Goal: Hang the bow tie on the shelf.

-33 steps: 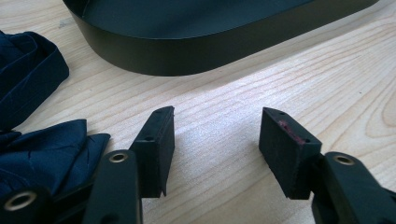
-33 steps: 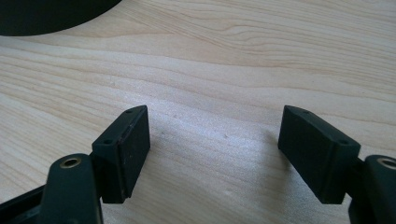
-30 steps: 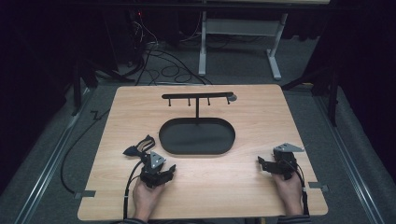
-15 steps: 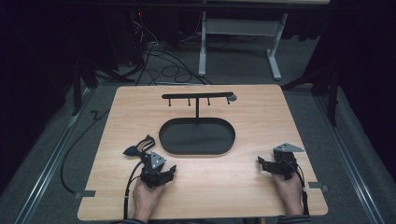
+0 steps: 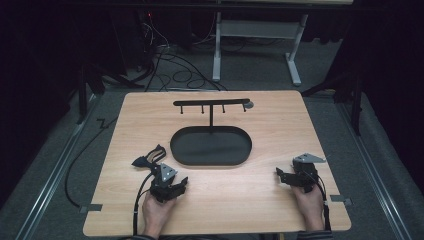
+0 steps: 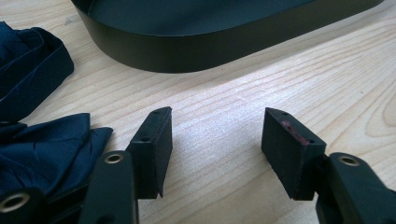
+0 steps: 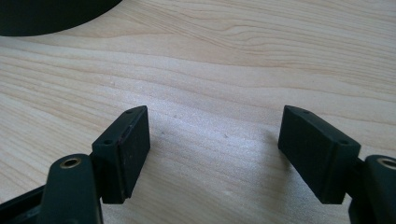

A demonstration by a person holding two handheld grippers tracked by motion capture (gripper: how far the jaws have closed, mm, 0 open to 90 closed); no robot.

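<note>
A black oval tray (image 5: 210, 146) with an upright T-shaped hook rack (image 5: 211, 104) stands mid-table. Its dark wall (image 6: 196, 39) fills the top of the left gripper view. A dark blue cloth item (image 5: 148, 158) lies left of the tray, and its folds (image 6: 42, 144) reach the left jaw in the left gripper view. My left gripper (image 5: 172, 187) rests on the wood near the front left, open, nothing between its jaws (image 6: 215, 144). My right gripper (image 5: 281, 176) rests at the front right, open over bare wood (image 7: 212, 149).
The wooden table (image 5: 280, 125) has bare room right of the tray and along the front. A corner of the tray (image 7: 42, 14) shows at the top left of the right gripper view. Cables (image 5: 170, 65) and a white frame (image 5: 255, 35) lie on the floor behind.
</note>
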